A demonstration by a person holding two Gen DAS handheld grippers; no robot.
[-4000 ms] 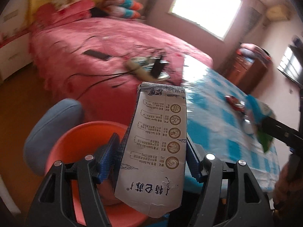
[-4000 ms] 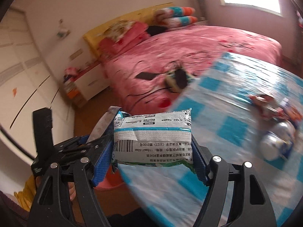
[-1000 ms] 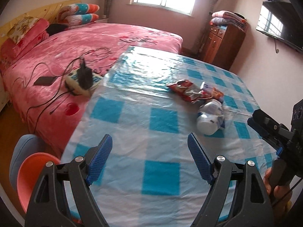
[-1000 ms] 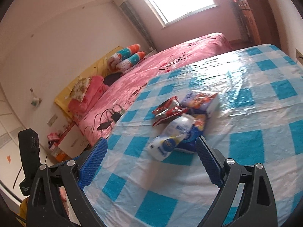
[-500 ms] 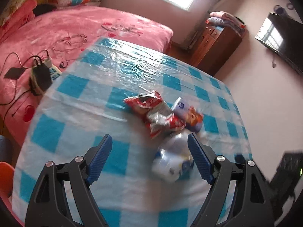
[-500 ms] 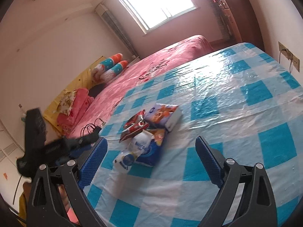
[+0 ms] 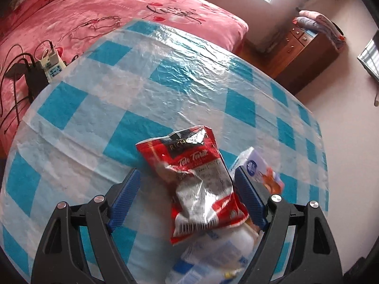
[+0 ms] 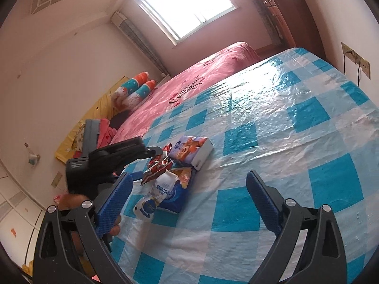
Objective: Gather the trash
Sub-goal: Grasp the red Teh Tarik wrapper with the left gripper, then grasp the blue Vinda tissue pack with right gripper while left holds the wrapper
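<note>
A pile of trash lies on the blue-checked table [image 7: 146, 90]. A crumpled red snack wrapper [image 7: 201, 189] lies between the fingers of my open left gripper [image 7: 187, 189], which is low over it. A white bottle [image 7: 213, 255] lies under the wrapper and a small blue-white carton [image 7: 258, 168] sits to the right. In the right wrist view the left gripper [image 8: 156, 153] reaches over the red wrapper [image 8: 158, 163], the carton [image 8: 191, 151], the white bottle [image 8: 154, 196] and a blue packet [image 8: 175, 196]. My right gripper [image 8: 187, 203] is open and empty, right of the pile.
A pink bed [image 7: 71, 19] borders the table's far side, with a power strip and cables [image 7: 47, 66] on it. A wooden dresser [image 7: 305, 49] stands at the back right. A wall socket [image 8: 355, 59] sits behind the table.
Both grippers let go of their packets earlier and now stand open. My left gripper has moved in over the red wrapper. The right gripper has held back beside the pile.
</note>
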